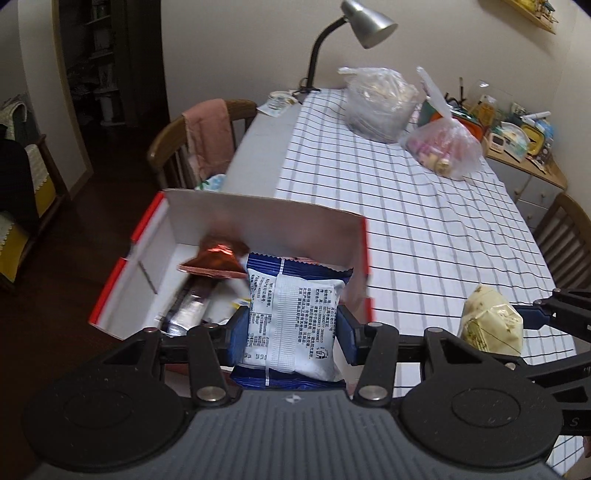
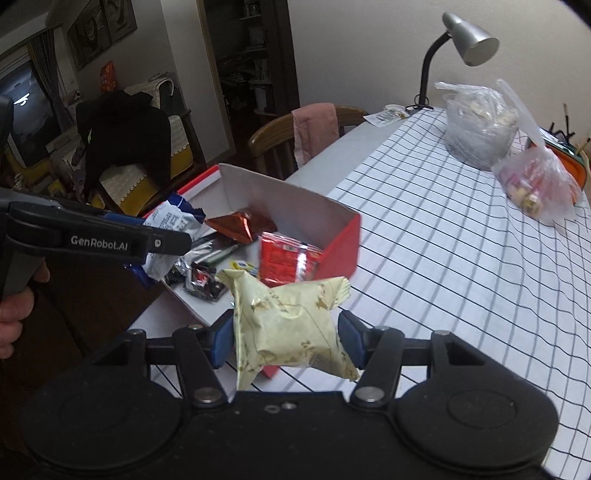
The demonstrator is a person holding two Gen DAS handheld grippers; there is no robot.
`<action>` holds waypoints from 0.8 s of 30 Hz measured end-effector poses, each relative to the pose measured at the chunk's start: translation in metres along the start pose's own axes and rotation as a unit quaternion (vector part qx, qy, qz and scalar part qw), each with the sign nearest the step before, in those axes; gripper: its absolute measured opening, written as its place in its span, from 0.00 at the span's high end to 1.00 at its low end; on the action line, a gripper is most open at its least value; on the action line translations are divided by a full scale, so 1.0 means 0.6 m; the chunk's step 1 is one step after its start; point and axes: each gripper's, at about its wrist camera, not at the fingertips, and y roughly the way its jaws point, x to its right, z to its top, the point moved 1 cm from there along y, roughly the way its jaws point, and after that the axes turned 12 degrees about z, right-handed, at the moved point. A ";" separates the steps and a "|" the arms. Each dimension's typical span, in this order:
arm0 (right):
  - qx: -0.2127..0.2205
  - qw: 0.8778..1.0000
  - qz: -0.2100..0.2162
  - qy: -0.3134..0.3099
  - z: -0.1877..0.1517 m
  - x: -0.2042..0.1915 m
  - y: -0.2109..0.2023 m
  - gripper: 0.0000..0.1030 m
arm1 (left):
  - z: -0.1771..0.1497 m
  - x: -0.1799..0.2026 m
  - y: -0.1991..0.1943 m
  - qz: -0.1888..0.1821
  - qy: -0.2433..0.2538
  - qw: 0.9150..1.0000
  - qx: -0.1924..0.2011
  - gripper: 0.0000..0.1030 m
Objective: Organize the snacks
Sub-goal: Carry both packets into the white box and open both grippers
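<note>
A red box with a white inside sits open at the edge of a table covered in a white cloth with dark grid lines; every place below is given from this box.

The left gripper is clamped on a blue and white snack packet, its blue pads pressing the packet's two sides. The packet hangs between the fingers above the box's near edge, printed back facing the camera. In the right wrist view the same gripper reaches in from the left of the box, with the person's hand on its handle.

The right gripper is clamped on a cream wrapped snack with a gold pattern, gripped on both sides. It hangs just in front of the box's near right corner, over the cloth and slightly overlapping the box in view. The left wrist view shows this snack to the right of the box.

Inside the box lie a shiny copper-red foil packet toward the back, a red packet against the right wall, and small dark wrapped pieces near the front.

Well beyond the box on the cloth stand two clear plastic bags and a grey desk lamp. A wooden chair draped with pink cloth stands behind the box.
</note>
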 end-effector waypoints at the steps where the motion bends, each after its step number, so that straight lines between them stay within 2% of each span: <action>1: -0.001 1.000 -0.002 0.000 0.005 -0.006 0.008 0.44 | 0.002 -0.011 0.001 0.003 -0.001 1.000 0.001 0.53; 13: -0.029 0.999 -0.031 0.013 0.057 -0.025 0.120 0.43 | 0.039 -0.118 0.085 0.054 0.013 0.998 -0.016 0.53; 24: -0.068 0.996 -0.054 0.013 0.080 -0.024 0.228 0.44 | 0.057 -0.131 0.182 0.070 0.051 0.995 -0.053 0.53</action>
